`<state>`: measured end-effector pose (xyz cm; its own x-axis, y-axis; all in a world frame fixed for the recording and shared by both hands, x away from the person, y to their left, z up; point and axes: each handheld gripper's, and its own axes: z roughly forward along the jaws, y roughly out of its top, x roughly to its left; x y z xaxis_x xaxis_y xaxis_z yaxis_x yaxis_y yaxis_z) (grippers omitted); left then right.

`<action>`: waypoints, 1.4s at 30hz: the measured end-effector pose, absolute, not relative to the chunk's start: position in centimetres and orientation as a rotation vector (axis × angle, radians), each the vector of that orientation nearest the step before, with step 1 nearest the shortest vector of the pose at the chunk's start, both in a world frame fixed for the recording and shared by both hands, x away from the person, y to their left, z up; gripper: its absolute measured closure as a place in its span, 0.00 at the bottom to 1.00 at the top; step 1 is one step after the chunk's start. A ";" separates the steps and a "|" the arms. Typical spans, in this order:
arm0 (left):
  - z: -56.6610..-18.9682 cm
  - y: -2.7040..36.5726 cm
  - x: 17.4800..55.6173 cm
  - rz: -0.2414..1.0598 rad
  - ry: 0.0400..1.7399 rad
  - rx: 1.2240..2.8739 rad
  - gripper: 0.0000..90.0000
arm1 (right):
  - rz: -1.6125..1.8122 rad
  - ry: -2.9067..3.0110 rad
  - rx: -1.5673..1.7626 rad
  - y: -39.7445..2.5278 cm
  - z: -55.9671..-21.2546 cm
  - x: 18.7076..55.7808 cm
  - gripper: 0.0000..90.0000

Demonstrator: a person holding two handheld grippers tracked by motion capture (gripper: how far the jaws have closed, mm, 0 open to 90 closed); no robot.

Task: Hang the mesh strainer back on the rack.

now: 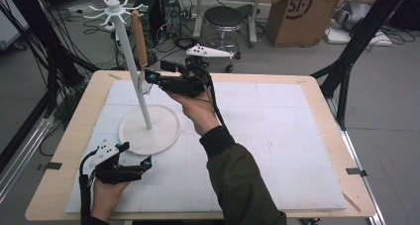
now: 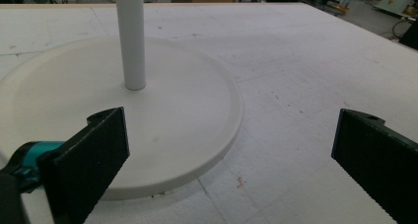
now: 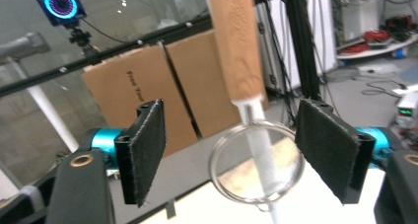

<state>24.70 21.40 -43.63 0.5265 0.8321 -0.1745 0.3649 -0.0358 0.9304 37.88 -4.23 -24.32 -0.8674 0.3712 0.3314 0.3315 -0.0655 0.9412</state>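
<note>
A white rack stands on the mat with a round base [image 1: 158,128] and a slim pole [image 1: 132,61] topped by hooks [image 1: 113,9]. From a hook hangs a small strainer with its wooden handle [image 1: 139,36] up and its wire mesh bowl [image 1: 144,82] down. My right gripper [image 1: 156,72] is raised beside the pole and open. In the right gripper view its jaws [image 3: 229,152] stand on either side of the mesh bowl [image 3: 256,172] below the handle [image 3: 236,41], without touching. My left gripper [image 1: 134,154] rests open at the base's near edge; the base [image 2: 172,110] and pole [image 2: 132,36] lie ahead of its jaws [image 2: 226,155].
The white foam mat [image 1: 277,136] covers most of the wooden table [image 1: 74,131]. Behind the table are a stool [image 1: 225,17] and a cardboard box [image 1: 302,14]. Black frame legs [image 1: 356,41] stand at the right rear corner, and cables at the left.
</note>
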 end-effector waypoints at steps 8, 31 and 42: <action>-43.7 21.1 24.8 0.512 1.027 1.649 0.02 | 2.133 2.107 0.849 -6.4 -25.1 37.9 0.27; -43.9 20.5 25.1 0.508 1.010 1.676 0.02 | 2.097 2.099 0.912 -10.4 -27.0 36.6 0.26; -43.9 20.5 25.1 0.505 1.014 1.669 0.02 | 2.088 2.087 0.944 -12.4 -28.5 36.0 0.25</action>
